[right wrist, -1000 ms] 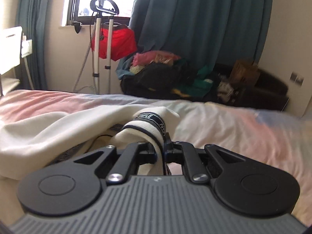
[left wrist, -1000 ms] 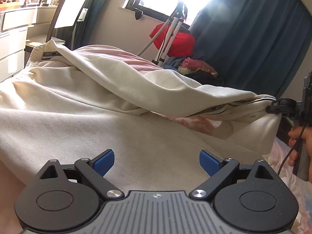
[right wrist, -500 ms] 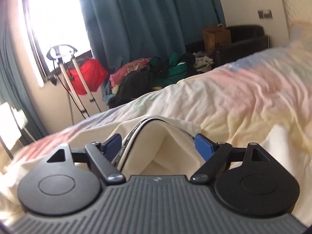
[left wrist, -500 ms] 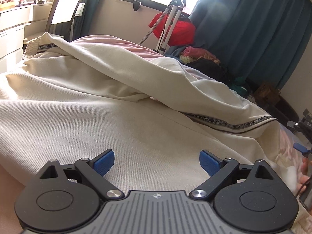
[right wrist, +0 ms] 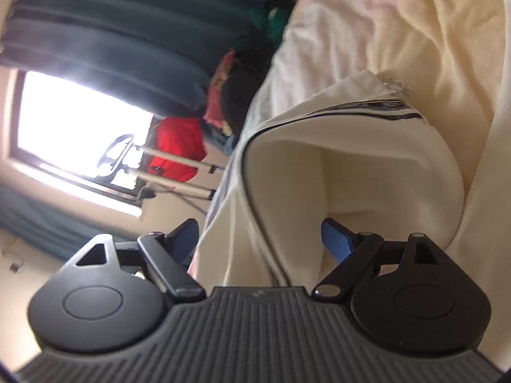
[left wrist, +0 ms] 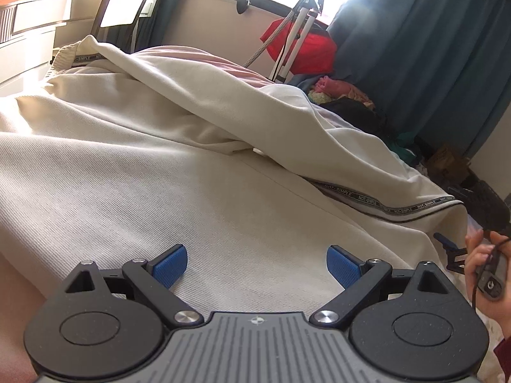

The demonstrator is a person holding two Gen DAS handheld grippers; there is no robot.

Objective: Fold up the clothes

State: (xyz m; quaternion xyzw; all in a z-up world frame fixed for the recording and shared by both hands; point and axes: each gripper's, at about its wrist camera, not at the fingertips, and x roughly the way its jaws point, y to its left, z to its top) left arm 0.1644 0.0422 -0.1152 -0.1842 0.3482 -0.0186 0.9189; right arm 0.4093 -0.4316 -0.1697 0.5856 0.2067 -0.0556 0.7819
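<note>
A large cream garment (left wrist: 159,166) with a black lettered trim band (left wrist: 383,206) lies spread on the bed, one flap folded over it. My left gripper (left wrist: 255,266) is open and empty, low over the near part of the cloth. My right gripper (right wrist: 260,239) is open and rolled on its side, its blue pads (right wrist: 337,239) wide apart on either side of the garment's trimmed edge (right wrist: 319,159) without pinching it. The right gripper also shows at the right edge of the left wrist view (left wrist: 450,252), beside the garment's corner.
The bed has a pink and yellow sheet (right wrist: 399,16). Beyond it stand a clothes steamer stand with a red item (left wrist: 300,41), a heap of clothes (left wrist: 345,95) below teal curtains (left wrist: 431,48), and drawers with a chair (left wrist: 32,28) at the left.
My right gripper opened and let go of the garment's trimmed edge. The flap dropped onto the bed. The right gripper then rolled sideways. My left gripper barely moved.
</note>
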